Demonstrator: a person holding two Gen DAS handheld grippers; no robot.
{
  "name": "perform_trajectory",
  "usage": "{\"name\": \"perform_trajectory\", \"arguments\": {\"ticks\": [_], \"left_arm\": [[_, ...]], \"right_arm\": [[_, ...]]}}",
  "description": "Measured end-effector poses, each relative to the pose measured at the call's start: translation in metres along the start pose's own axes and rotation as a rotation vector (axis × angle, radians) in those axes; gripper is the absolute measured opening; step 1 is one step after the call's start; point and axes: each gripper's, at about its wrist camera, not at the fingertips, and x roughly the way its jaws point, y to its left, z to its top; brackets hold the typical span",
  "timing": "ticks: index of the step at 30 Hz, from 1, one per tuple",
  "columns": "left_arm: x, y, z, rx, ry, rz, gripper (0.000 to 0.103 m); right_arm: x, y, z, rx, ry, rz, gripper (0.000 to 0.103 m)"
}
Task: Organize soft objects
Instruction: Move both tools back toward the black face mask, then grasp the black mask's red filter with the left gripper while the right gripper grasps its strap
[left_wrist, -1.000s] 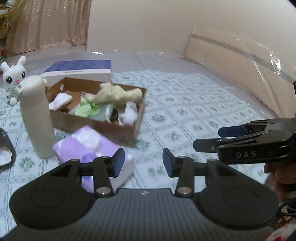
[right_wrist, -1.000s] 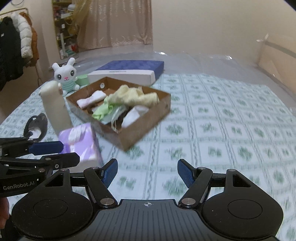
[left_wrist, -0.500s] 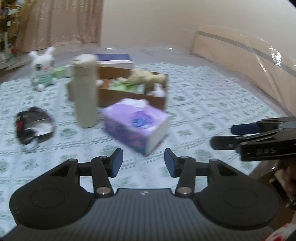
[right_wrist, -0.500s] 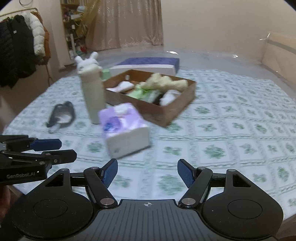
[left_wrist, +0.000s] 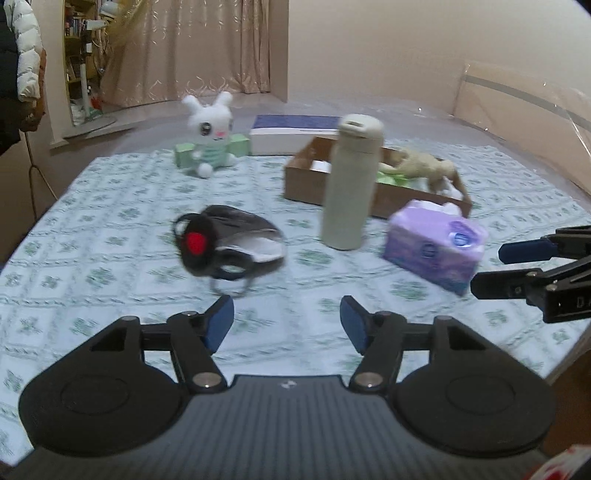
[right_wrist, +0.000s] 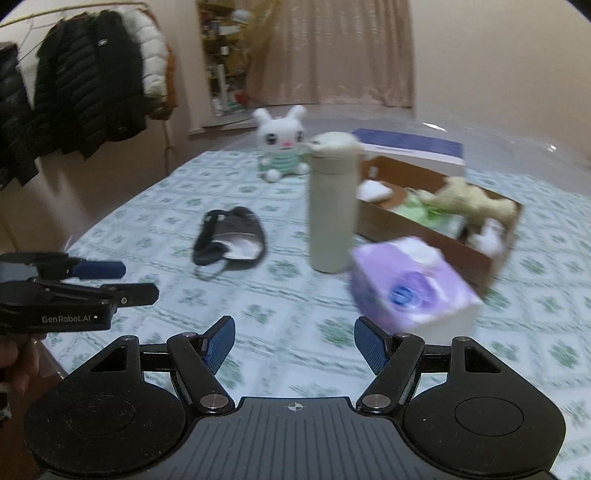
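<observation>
Hovering low over the counter (left_wrist: 110, 206) with its patterned green-and-white cloth, the left claw (left_wrist: 287, 325) fills the bottom of the left wrist frame, its blue-padded jaws spread wide with nothing between them. The right claw (right_wrist: 294, 345) sits likewise at the bottom of its own frame, jaws parted and empty; it also shows at the right edge of the left view, and the left claw at the left edge of the right view. Centre-left in both frames lies a dark face mask (left_wrist: 231, 242) with a red spot and a pale lining, flat on the cloth and apart from everything else. Right of it stands a cream bottle (left_wrist: 349, 182), upright. Just right of the bottle, lower in the frame, sits a purple tissue pack (left_wrist: 434, 245). Behind both is a cardboard box (left_wrist: 303, 181) holding a beige plush (left_wrist: 421, 168), green cloth and white soft pieces. A white bunny toy (left_wrist: 210, 136) sits in the upper middle, with a blue-and-white flat box (left_wrist: 291, 133) to its right, behind the cardboard box.
</observation>
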Motion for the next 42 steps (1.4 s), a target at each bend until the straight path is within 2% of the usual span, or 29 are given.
{"name": "perform_trajectory", "arguments": {"ticks": [10, 21, 25, 30, 33, 39, 42], "left_arm": [[0.048, 0.075, 0.014, 0.01, 0.021, 0.036, 0.063], [0.13, 0.109, 0.032, 0.046, 0.037, -0.038, 0.062], [0.158, 0.112, 0.036, 0.071, 0.055, -0.075, 0.055], [0.185, 0.116, 0.037, 0.082, 0.09, -0.099, 0.053], [0.189, 0.122, 0.036, 0.064, 0.097, -0.126, 0.047], [0.178, 0.142, 0.039, 0.018, 0.077, -0.119, 0.033], [0.178, 0.149, 0.04, 0.018, 0.078, -0.115, 0.02]], "right_arm": [[0.072, 0.046, 0.025, -0.106, 0.008, 0.032, 0.071], [0.153, 0.064, 0.044, -0.198, -0.002, 0.012, 0.071], [0.181, 0.062, 0.048, -0.221, 0.007, 0.009, 0.071], [0.205, 0.059, 0.05, -0.227, 0.019, 0.008, 0.071], [0.213, 0.057, 0.05, -0.222, 0.025, 0.009, 0.071], [0.221, 0.058, 0.051, -0.229, 0.027, 0.019, 0.071], [0.225, 0.059, 0.054, -0.229, 0.025, 0.026, 0.071]]}}
